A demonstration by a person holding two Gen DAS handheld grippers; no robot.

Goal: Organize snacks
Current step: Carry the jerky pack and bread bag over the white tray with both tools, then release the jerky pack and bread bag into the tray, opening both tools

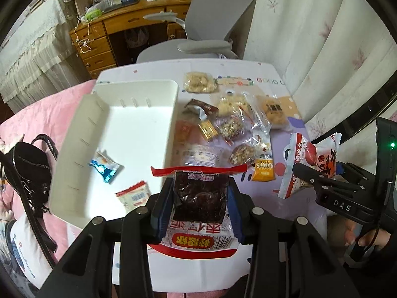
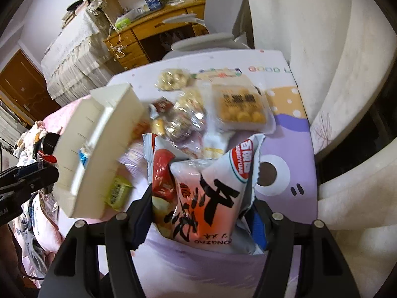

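My left gripper [image 1: 199,198] is shut on a red-edged packet of dark dried fruit [image 1: 201,193], held above the table near the white bin's front right corner. The white bin [image 1: 139,114] holds a blue candy [image 1: 104,168] and a white packet [image 1: 134,196]. My right gripper [image 2: 201,206] is shut on a pink and white snack bag [image 2: 206,193]; it also shows in the left wrist view [image 1: 307,164] at the right. A pile of loose snacks [image 1: 230,124] lies on the table right of the bin.
The small table [image 1: 248,69] with a purple cartoon cover stands by a white curtain [image 1: 310,37]. A grey office chair [image 1: 211,24] and a wooden desk [image 1: 119,24] are behind. Pink bedding [image 1: 37,116] and a black bag [image 1: 27,166] lie at the left.
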